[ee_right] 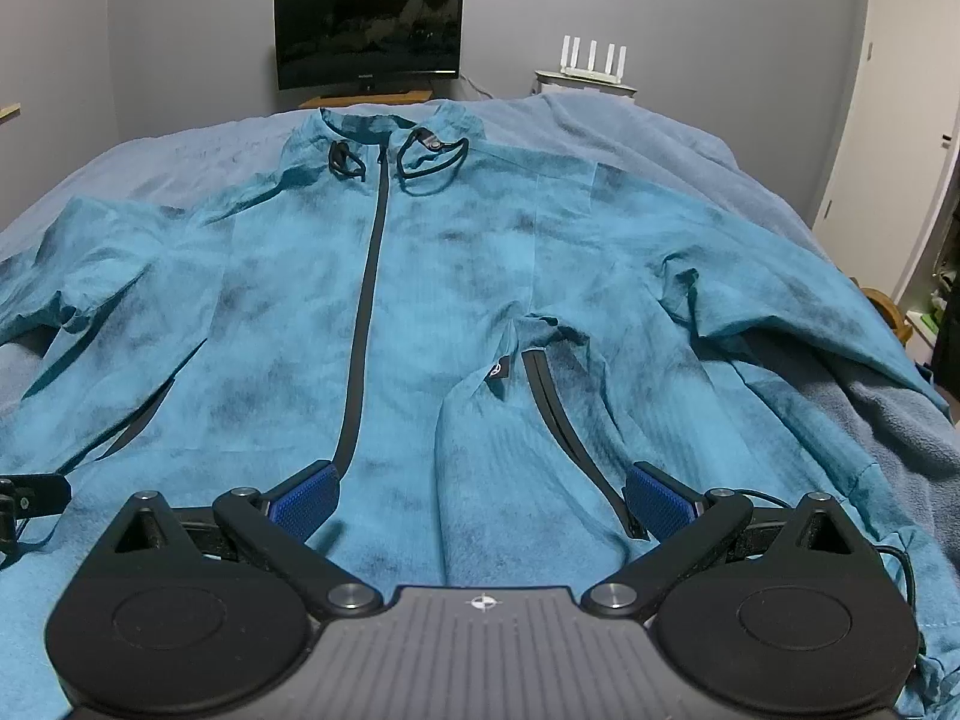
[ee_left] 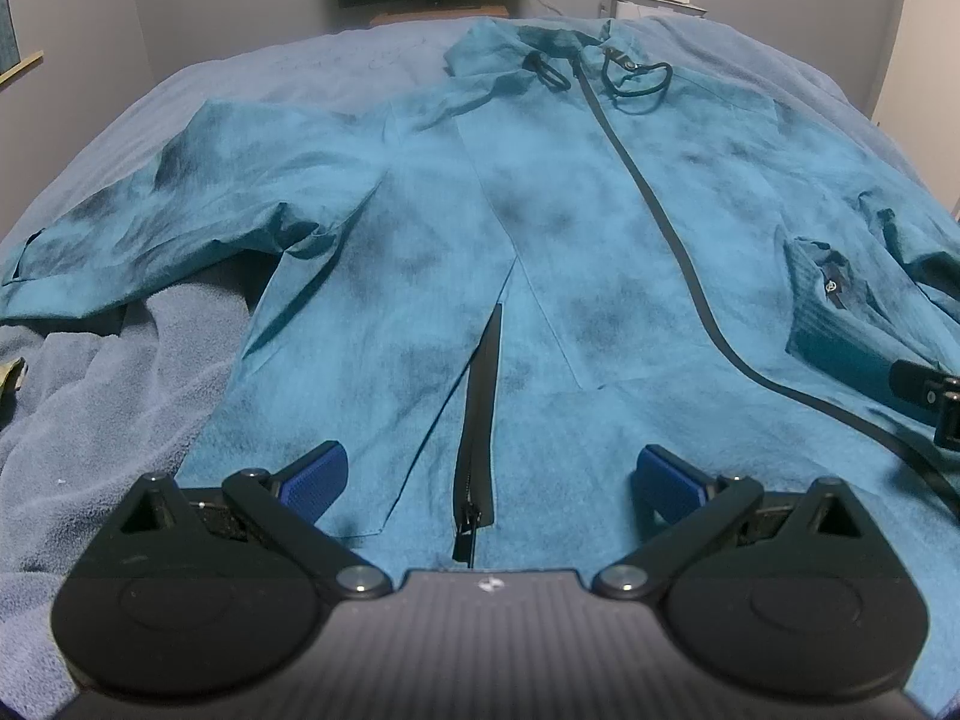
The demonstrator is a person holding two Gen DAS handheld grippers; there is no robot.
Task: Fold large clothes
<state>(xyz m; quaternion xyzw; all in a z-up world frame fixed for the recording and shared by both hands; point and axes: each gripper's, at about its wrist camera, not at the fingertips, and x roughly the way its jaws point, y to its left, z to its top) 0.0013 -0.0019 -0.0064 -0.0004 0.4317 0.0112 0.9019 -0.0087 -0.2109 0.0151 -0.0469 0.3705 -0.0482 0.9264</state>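
mottled teal jacket [ee_left: 540,228], zipped, spread flat

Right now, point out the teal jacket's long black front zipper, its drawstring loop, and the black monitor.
Long black front zipper [ee_right: 364,324]: right wrist view, mid-length.
Drawstring loop [ee_right: 433,165]: right wrist view, cord.
Black monitor [ee_right: 367,30]: right wrist view, screen centre.

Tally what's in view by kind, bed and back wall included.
Teal zip jacket: 1
Blue-grey blanket: 1
Monitor: 1
White router: 1
Grippers: 2, left, right, jaws open on both
Total: 6
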